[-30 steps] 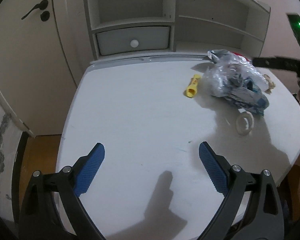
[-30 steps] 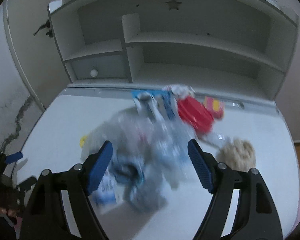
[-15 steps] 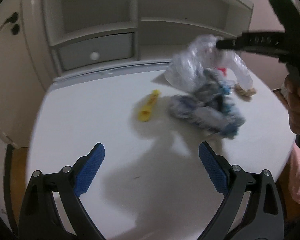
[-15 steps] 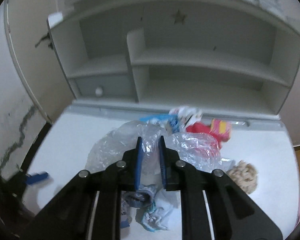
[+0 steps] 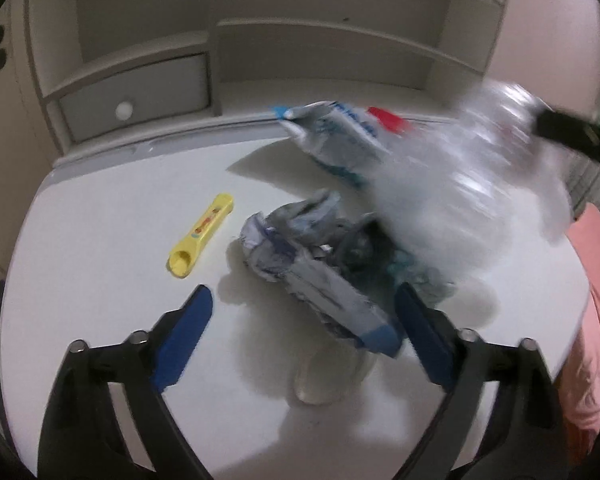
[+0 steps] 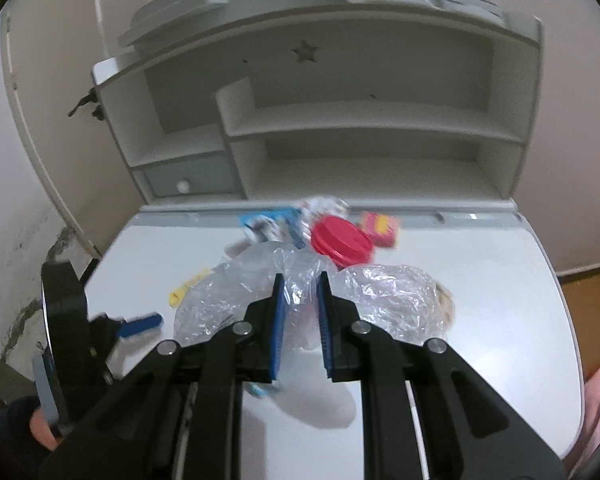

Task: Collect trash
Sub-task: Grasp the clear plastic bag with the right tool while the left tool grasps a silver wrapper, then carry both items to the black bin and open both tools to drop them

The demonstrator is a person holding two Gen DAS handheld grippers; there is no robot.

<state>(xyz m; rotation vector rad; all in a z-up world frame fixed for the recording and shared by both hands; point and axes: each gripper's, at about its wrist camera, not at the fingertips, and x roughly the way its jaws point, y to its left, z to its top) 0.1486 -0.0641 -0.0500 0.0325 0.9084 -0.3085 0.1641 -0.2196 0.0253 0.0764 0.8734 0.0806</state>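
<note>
My right gripper (image 6: 302, 300) is shut on a clear plastic bag (image 6: 384, 296) and holds it up above the white desk; the bag shows blurred in the left wrist view (image 5: 460, 184). My left gripper (image 5: 302, 320) is open, low over the desk, with a crumpled blue and white wrapper (image 5: 320, 272) between its fingers. A yellow tube (image 5: 200, 236) lies to its left. A blue and white packet (image 5: 336, 140) lies further back. A red lid (image 6: 340, 240), a red and yellow packet (image 6: 380, 226) and a beige clump (image 6: 444, 300) sit near the desk's back.
A white hutch with shelves (image 6: 360, 128) and a small drawer (image 5: 136, 100) stands along the back of the desk (image 5: 80, 280). A tape ring (image 5: 320, 384) lies partly under the wrapper. A door with a dark handle (image 6: 84, 106) is at the left.
My right gripper closed on the plastic bag and lifted it off the desk. My left gripper moved forward and right, up to the crumpled wrapper.
</note>
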